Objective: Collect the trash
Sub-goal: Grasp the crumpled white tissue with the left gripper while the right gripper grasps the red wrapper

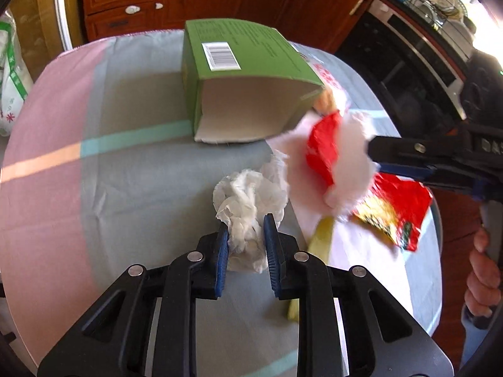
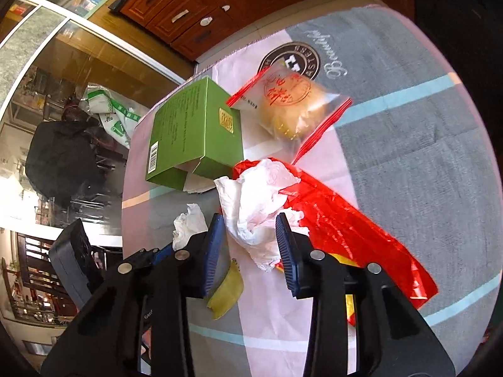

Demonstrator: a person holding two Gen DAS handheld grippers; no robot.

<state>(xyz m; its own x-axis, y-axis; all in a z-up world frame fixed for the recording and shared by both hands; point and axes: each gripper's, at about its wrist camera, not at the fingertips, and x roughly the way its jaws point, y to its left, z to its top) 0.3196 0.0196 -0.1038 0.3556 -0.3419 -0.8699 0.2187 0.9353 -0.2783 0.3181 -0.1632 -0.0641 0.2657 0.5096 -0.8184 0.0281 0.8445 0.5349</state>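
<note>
Crumpled tissue [image 1: 248,201] sits pinched in the left gripper [image 1: 246,229], while the right gripper [image 2: 250,229] clamps another tissue wad [image 2: 254,198] over red wrapper [image 2: 352,229].

Left gripper [image 1: 245,229], lower centre of its own view: jaws narrowed, blue pads pressing a crumpled tissue [image 1: 248,201]. Right gripper [image 2: 250,231], lower centre of its view: jaws clamped on a second tissue wad [image 2: 254,194]. A bare hand [image 1: 482,279] at the right edge apparently grips the right handle.
</note>
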